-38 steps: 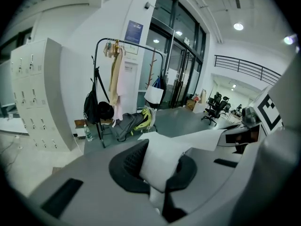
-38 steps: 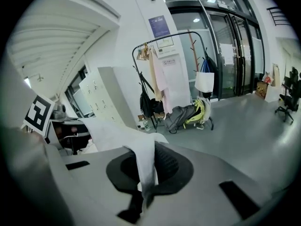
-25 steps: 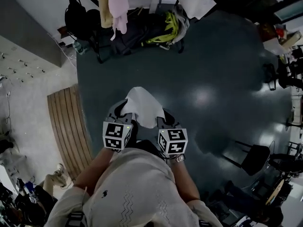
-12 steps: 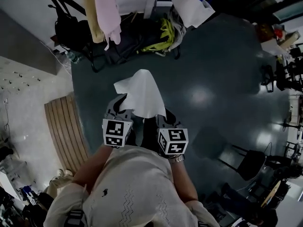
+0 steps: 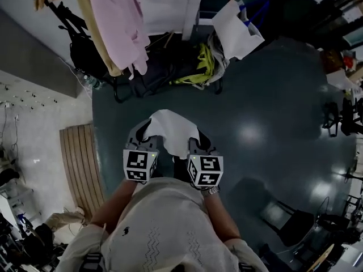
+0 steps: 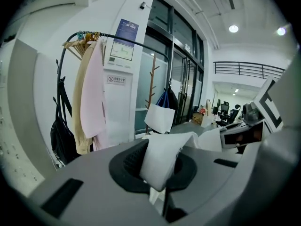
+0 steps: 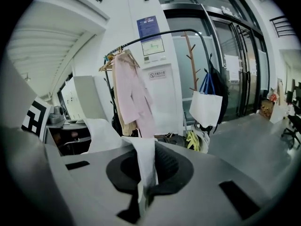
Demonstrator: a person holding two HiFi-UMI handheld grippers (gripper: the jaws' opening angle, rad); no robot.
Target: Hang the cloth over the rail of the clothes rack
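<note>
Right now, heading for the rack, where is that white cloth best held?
Along its near edge, from the person's side: left gripper and right gripper each pinch one end, so the cloth is spread, its far edge likely free to drape over the rail.

Right tool (image 7: 143,192) jaws clamped on cloth (image 7: 146,159). Clothes rack (image 7: 176,31) ahead, well apart: pink garment (image 7: 134,98) on rail, white bag (image 7: 205,108) at right end.

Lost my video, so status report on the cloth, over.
Left gripper, right gripper both shut on white cloth, held between them. Clothes rack rail ahead, not reached. Pink shirt hangs at one end; rest looks bare.
</note>
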